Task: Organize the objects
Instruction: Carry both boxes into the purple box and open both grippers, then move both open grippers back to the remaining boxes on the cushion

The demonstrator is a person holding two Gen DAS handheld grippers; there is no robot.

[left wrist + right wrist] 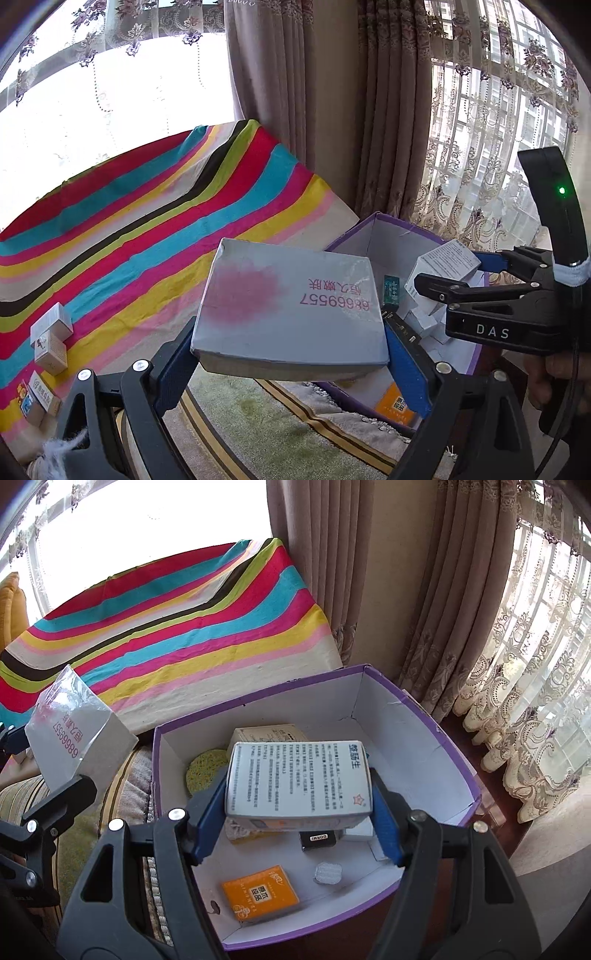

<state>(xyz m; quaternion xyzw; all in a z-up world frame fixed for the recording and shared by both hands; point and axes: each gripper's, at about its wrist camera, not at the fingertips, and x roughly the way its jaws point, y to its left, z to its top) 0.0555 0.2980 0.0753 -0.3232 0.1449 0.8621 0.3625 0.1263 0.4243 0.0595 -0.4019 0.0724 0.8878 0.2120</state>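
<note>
The left gripper (291, 354) is clamped on a flat grey box (288, 302), held in the air at 9 o'clock from the purple bin (436, 716). The right gripper (295, 812) is clamped on a white printed box (299, 779), held over the bin's interior. An orange packet (260, 891) lies on the bin floor at 6 o'clock. Small boxes (51, 339) rest on the striped cloth (147, 206).

Packets (260, 892) in box (436, 731), right of cloth (166, 635)
</note>
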